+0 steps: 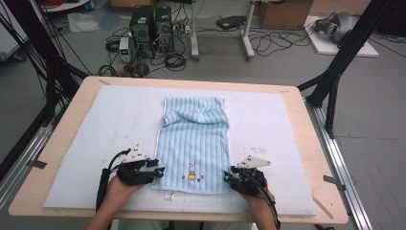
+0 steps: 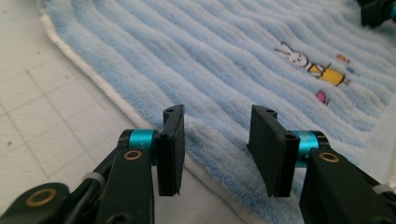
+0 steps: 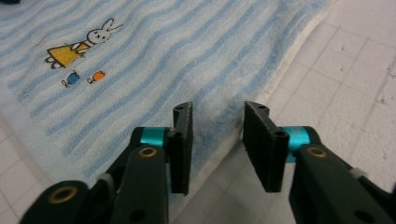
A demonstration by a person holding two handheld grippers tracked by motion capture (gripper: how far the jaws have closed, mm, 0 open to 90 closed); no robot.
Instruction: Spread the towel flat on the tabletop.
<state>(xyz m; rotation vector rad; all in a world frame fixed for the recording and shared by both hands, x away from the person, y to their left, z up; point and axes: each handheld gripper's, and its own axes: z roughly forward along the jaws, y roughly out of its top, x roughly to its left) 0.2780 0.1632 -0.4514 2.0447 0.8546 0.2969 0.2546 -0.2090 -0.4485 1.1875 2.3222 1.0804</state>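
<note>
A light blue striped towel (image 1: 194, 143) lies lengthwise on the white padded mat (image 1: 273, 124), its far end rumpled. A bunny embroidery (image 1: 191, 171) sits near its close edge. My left gripper (image 1: 160, 171) is at the towel's near left corner; in the left gripper view the towel (image 2: 210, 46) has its edge between the jaws of the left gripper (image 2: 217, 112), which stand apart without pressing it. My right gripper (image 1: 226, 176) is at the near right corner; in the right gripper view the towel (image 3: 187, 46) runs its fluffy edge into the gap of the right gripper (image 3: 218, 107), also unpinched.
The mat covers most of a wooden table (image 1: 316, 158). Black frame legs (image 1: 335, 72) stand at the table's far corners. Computer towers (image 1: 151, 24), cables and boxes sit on the floor beyond. A small tag (image 1: 168, 195) hangs from the towel's near hem.
</note>
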